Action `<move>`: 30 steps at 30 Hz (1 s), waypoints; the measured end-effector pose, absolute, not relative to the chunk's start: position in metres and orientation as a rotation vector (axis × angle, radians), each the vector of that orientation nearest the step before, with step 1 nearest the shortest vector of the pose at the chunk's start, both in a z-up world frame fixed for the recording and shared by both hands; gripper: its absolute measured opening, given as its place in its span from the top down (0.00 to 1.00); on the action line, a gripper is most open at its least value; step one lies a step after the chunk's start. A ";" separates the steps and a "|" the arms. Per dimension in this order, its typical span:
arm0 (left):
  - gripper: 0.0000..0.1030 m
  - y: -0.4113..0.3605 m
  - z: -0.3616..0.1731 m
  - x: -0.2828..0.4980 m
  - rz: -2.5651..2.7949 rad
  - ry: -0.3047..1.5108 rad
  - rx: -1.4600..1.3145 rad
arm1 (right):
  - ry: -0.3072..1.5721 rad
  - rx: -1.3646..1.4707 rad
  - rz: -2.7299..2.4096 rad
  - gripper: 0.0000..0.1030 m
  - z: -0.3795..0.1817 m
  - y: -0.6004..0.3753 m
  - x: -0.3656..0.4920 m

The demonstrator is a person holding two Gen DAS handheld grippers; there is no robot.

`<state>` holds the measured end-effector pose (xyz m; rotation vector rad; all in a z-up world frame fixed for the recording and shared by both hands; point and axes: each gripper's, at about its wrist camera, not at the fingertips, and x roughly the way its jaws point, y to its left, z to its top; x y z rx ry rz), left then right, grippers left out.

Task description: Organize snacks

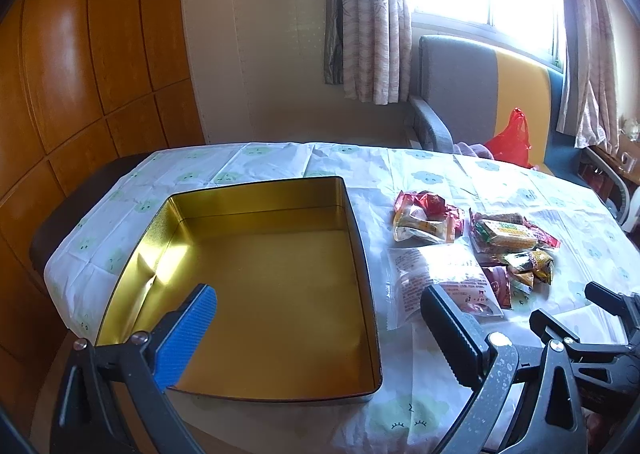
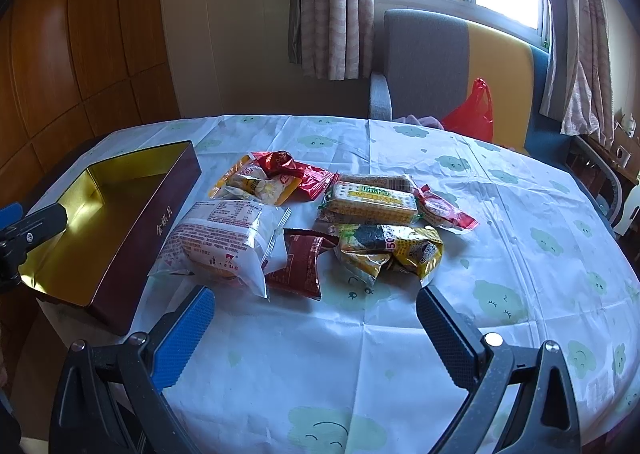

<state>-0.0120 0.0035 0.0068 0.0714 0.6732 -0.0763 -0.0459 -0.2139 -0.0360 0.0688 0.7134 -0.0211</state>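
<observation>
Snacks (image 2: pixel 320 214) lie heaped on the tabletop (image 2: pixel 520 254) beside the empty tin (image 1: pixel 256 262). Both grippers, left (image 1: pixel 320 314) and right (image 2: pixel 316 318), gape, holding nothing. Best pinch 1 packet's edge, then lift clear over the tin wall.

My left gripper (image 1: pixel 320 306) hides the tin's (image 1: pixel 360 238) near corner. At lower right my right gripper (image 1: pixel 600 314) runs off frame. In the right view, the packets (image 2: pixel 304 214) overlap, their small print unreadable.
</observation>
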 end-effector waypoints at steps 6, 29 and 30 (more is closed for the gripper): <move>0.00 0.001 0.007 -0.013 -0.087 0.672 0.080 | 0.718 0.072 -0.019 0.01 -0.037 -0.214 -0.046; 0.00 -0.010 0.011 -0.017 -0.126 0.662 0.110 | 0.736 0.075 -0.018 0.01 -0.041 -0.215 -0.044; 0.01 -0.010 0.011 -0.017 -0.130 0.662 0.112 | 0.737 0.076 -0.019 0.01 -0.042 -0.215 -0.044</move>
